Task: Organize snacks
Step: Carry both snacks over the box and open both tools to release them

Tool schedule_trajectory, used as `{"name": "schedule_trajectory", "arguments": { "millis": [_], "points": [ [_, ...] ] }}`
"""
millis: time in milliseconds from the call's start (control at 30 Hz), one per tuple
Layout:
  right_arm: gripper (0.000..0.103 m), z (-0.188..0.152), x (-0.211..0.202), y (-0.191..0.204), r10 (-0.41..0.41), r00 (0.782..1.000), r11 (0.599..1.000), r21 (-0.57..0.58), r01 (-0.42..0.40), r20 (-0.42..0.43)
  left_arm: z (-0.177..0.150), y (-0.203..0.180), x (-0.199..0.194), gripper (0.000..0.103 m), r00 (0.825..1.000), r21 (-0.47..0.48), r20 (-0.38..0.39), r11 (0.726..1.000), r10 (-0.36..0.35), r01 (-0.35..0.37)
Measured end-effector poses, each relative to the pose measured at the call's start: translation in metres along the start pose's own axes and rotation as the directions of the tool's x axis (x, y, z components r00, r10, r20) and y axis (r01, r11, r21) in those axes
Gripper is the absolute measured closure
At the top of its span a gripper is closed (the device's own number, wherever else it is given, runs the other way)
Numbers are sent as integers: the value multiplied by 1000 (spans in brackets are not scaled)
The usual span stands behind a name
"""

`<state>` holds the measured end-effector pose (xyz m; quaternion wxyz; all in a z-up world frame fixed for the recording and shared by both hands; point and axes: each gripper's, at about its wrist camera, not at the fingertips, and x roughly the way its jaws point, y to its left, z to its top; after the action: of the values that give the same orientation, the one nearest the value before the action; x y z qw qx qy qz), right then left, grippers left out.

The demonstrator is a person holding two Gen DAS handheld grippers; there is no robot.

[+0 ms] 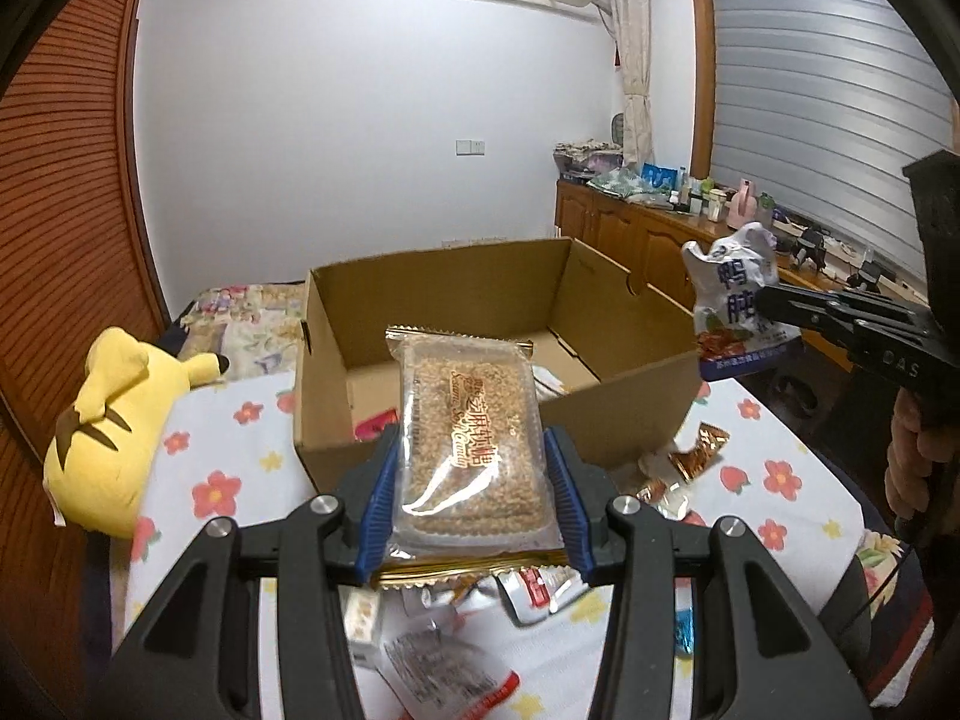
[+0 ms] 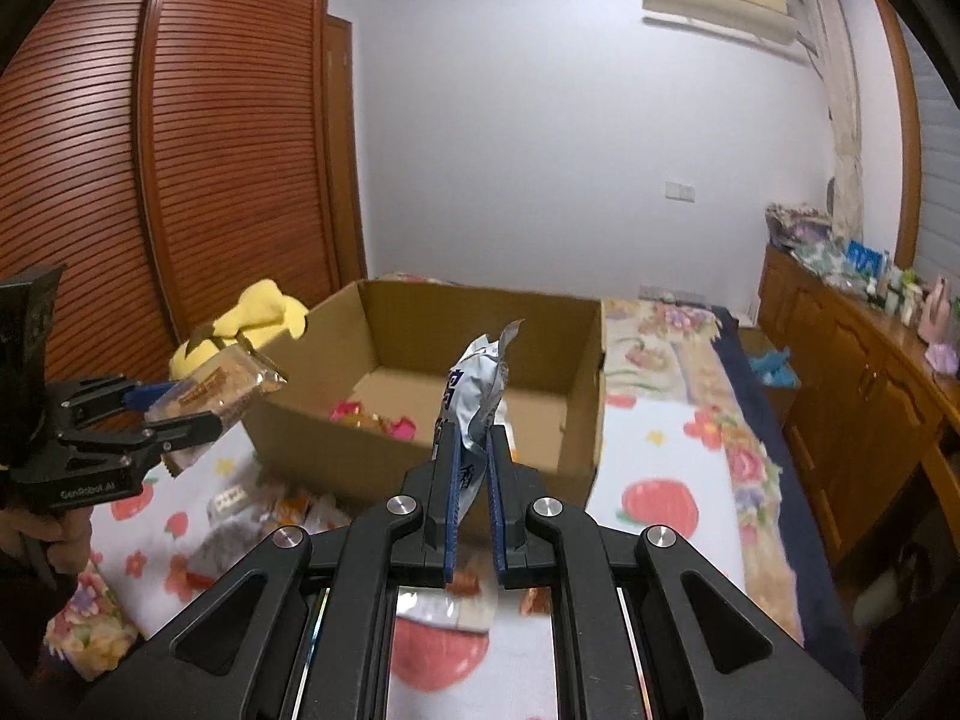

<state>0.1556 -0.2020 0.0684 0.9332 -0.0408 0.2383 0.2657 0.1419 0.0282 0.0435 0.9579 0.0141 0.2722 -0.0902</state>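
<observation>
Floral bedsheet (image 1: 204, 456) carries the cardboard box (image 1: 630, 408) just ahead of both grippers: left gripper (image 1: 474, 498) clamps the sesame candy pack (image 1: 474, 438), right gripper (image 2: 474, 504) pinches the white pouch (image 2: 477, 396).

sesame candy pack (image 1: 471, 450): clamped flat | white pouch (image 2: 477, 396): pinched upright | box (image 1: 492, 420): open

I see the open cardboard box (image 1: 480, 354) just ahead of my left gripper (image 1: 474, 498), top unobstructed, yellow plush (image 1: 114, 420) off left, loose packets (image 1: 690, 456) below.
</observation>
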Motion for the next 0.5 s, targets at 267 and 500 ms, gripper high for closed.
{"name": "schedule_trajectory", "arguments": {
  "millis": [267, 500],
  "points": [
    [97, 22, 32, -3, 7, 1000, 1000, -12, -7, -13, 18, 8, 15, 57, 1000, 16, 6, 1000, 9, -9],
    [97, 24, 63, -8, 0, 998, 1000, -28, -1, -57, 24, 15, 38, 57, 1000, 9, -3, 1000, -4, 4]
  ]
}}
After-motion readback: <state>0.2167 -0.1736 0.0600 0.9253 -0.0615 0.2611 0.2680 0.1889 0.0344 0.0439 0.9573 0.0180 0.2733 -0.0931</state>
